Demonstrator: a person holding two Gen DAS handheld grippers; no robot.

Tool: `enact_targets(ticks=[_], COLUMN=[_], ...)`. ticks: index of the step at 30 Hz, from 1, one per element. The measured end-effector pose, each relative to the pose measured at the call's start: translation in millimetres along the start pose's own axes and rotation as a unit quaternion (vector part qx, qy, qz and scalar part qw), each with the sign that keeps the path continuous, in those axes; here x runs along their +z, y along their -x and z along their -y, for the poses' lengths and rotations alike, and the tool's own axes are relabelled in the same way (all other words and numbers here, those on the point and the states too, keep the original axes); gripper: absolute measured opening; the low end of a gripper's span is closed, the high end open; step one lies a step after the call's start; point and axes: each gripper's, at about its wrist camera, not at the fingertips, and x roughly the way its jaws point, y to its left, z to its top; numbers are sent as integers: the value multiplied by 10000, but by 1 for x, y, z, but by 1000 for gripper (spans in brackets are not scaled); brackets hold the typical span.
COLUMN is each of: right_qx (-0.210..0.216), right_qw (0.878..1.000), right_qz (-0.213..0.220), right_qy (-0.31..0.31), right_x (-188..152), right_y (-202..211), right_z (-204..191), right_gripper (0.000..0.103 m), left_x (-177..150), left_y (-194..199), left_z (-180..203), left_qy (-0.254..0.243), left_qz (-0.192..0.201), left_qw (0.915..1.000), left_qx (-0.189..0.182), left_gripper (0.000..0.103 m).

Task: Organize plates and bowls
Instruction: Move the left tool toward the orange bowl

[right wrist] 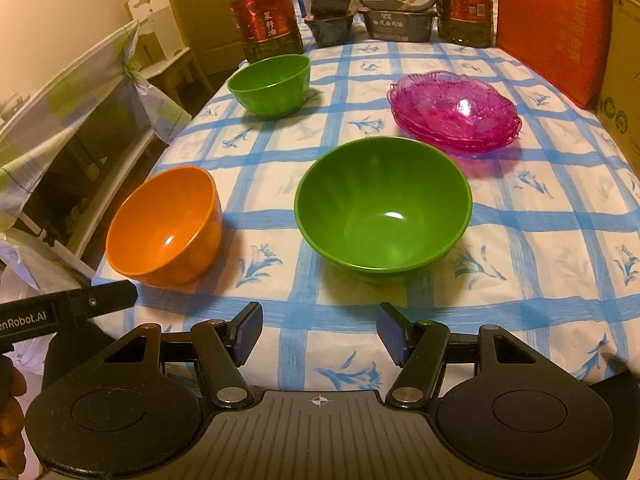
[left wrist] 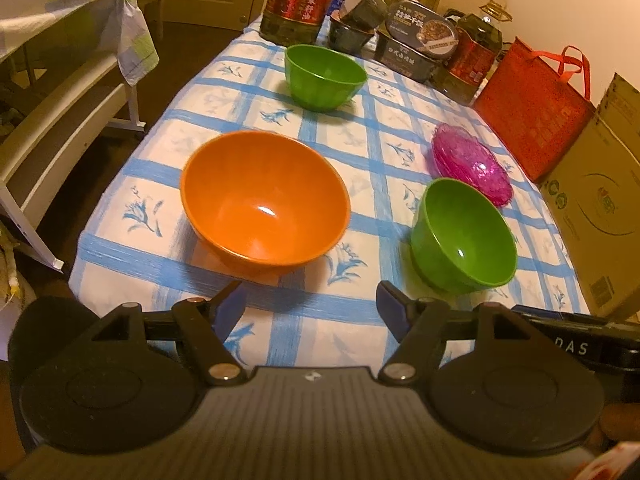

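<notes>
An orange bowl [left wrist: 264, 204] [right wrist: 166, 226] stands upright near the table's front left. A green bowl [left wrist: 464, 236] [right wrist: 382, 204] sits to its right, and a second green bowl [left wrist: 325, 76] [right wrist: 271, 83] stands farther back. A stack of pink translucent plates [left wrist: 472, 164] [right wrist: 454, 110] lies behind the near green bowl. My left gripper [left wrist: 310, 306] hovers open above the front edge, short of the orange bowl, nothing between its fingers. My right gripper [right wrist: 320, 330] is open too, just short of the near green bowl, holding nothing.
Large oil bottles [right wrist: 264, 8], stacked food boxes [right wrist: 396, 0] and a red bag [right wrist: 554, 28] line the table's back. A cardboard box [left wrist: 600, 208] stands at the right edge. A white shelf unit [left wrist: 60, 128] stands left of the blue-checked tablecloth [right wrist: 540, 240].
</notes>
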Motion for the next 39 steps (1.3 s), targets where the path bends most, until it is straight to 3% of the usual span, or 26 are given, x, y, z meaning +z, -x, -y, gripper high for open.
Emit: enact_targets(ticks=[14,24,32,36,39], right_qx=[430,559,540,561,585], right_qw=[9983,9976,9983,9983,9982], right_qz=[341,227,179,143,66], right_qy=[181,341,120,81,64], right_x=[24,33,41,44,47], right_y=[-10,-47,-76,-87,-98], right_z=[-30,-62,-70,-72,-73], right_gripper=[63,63,62,59,52], left_x=[33,53,64,67,69], left_y=[7,-20,-39,-48,-53], left_z=[-53,-91,-90,-91,-92], left_qy=[241,528,193,78,21], left_qz=[333,199,31,-49,-79], left_qw=[9988,9982,9997,9999,9999], left_qx=[251,223,115,110,123], left_gripper=[69,68,64,50,49])
